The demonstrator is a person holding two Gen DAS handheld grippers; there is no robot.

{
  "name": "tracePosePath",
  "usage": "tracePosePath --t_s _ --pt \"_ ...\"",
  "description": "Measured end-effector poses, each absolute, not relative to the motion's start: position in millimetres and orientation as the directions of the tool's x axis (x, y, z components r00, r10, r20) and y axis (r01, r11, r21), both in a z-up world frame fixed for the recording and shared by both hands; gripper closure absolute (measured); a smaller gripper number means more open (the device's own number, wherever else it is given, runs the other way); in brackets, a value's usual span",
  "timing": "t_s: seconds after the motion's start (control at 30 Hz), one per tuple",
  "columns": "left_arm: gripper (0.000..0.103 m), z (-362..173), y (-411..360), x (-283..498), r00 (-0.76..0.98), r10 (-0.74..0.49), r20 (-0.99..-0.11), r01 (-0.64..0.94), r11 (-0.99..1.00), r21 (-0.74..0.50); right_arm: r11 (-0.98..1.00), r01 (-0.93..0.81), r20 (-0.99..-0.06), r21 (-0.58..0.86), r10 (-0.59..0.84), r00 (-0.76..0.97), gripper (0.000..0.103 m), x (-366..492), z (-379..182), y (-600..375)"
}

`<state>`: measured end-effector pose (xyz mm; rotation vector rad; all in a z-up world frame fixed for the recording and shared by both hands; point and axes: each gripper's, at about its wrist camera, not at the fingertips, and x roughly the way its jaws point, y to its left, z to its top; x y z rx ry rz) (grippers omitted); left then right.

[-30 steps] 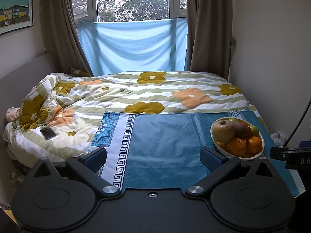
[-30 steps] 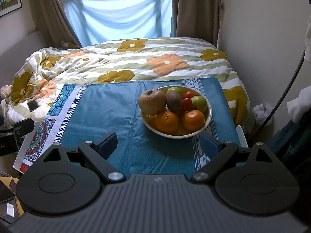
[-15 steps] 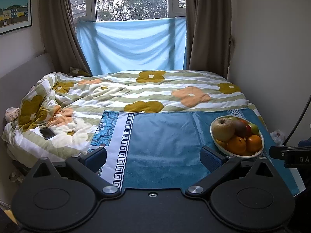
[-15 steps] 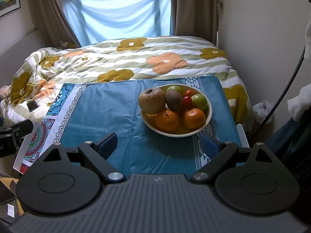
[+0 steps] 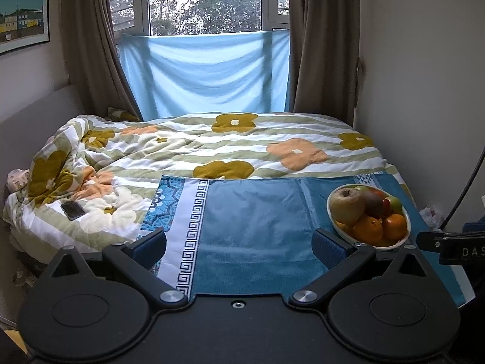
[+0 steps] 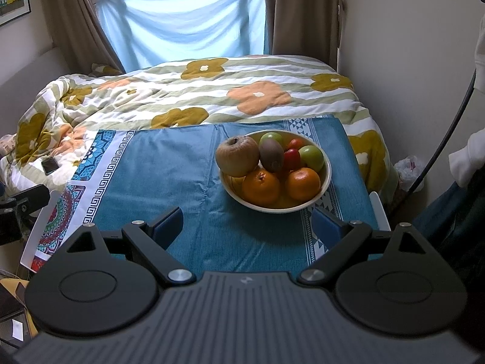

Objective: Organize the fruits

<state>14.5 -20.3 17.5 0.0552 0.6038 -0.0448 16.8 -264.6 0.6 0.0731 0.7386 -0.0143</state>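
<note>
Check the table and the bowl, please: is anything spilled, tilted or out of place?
Nothing is spilled. The bowl stands level on the blue cloth, all fruit inside. Only the large brownish apple is heaped above the rim.

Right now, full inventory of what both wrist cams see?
bowl: 1, cream, on the blue cloth, right side
large apple: 1, brownish green, bowl's left rear
kiwi: 1, brown, bowl centre
oranges: 2, orange, bowl front
small green fruits: 2, green, bowl rear and right
small red fruits: 2, red, bowl centre-right
blue cloth: 1, teal with patterned border, over the table
quilt: 1, white with floral print, on the bed
phone: 1, black, on the quilt's left edge
picture: 1, framed, left wall
curtains: 2, brown, flanking the window
light blue sheet: 1, hung across the window
left gripper: fingers open, empty
right gripper: fingers open, empty
</note>
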Motion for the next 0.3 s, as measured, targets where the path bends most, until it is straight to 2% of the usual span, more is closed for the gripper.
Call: tracePosePath --t_s 0.3 --pt "0.0 17.8 -17.4 14.6 0.83 -0.006 -0.557 0.046 0.997 0.058 0.997 0.036 -0.671 0.062 0.015 0.741 0.0 18.7 2.7 -261.3"
